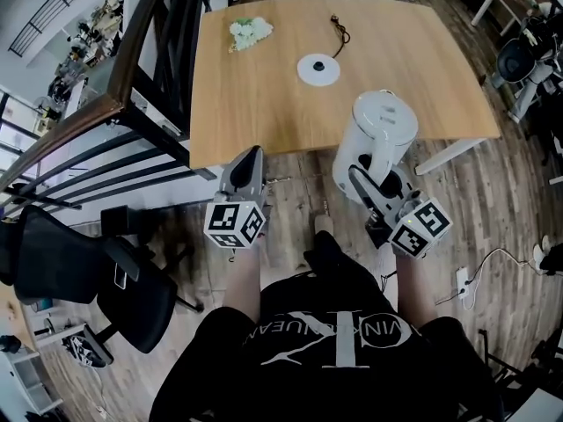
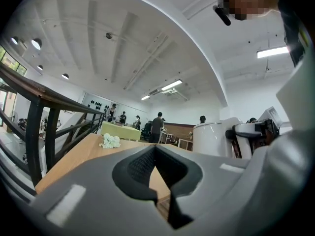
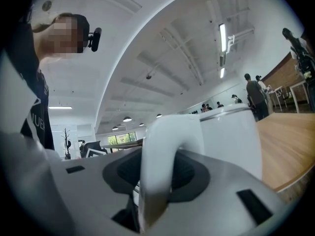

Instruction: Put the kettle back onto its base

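A white electric kettle (image 1: 380,130) hangs over the near edge of the wooden table (image 1: 264,104), held level by its handle. My right gripper (image 1: 374,179) is shut on that handle (image 3: 160,161), with the kettle body (image 3: 231,136) just beyond the jaws. The round white base (image 1: 318,69) lies flat on the table, farther in and a little left of the kettle. My left gripper (image 1: 255,153) is shut with nothing in it, its tips (image 2: 155,147) at the table's near edge, left of the kettle (image 2: 211,139).
A bunch of white flowers (image 1: 249,31) lies at the table's far left and a small black cord (image 1: 339,30) at the far middle. A dark stair railing (image 1: 114,104) runs along the left, and a black office chair (image 1: 88,271) stands beside the person.
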A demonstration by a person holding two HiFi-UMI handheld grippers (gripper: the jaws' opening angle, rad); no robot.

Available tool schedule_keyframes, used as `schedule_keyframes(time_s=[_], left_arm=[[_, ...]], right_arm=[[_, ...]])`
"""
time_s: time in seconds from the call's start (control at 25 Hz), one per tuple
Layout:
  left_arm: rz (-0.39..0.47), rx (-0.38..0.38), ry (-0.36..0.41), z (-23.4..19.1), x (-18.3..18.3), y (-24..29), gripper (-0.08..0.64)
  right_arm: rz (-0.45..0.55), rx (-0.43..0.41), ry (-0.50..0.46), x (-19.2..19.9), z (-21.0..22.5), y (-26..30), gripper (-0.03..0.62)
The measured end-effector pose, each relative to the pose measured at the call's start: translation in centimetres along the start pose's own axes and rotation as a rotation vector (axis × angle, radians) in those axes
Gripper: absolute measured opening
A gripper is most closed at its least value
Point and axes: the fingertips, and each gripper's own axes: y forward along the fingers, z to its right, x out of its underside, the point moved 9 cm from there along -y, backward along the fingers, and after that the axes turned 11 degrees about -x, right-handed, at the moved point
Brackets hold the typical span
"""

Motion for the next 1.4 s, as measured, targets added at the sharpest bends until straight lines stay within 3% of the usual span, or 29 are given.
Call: schedule_keyframes(time_s=[0.68,1.4], left_arm=[[-0.022,-0.054,-0.004,0.2,0.0,10.7,0.002],[-0.033,-0.117,0.025,0.8,0.5,14.2,0.002]], right_arm=[[-0.030,-0.072,0.009,-3.2,11.7,4.0,0.133],[-0.043,-0.202,0.000,-3.9,17.0,6.6,0.133]])
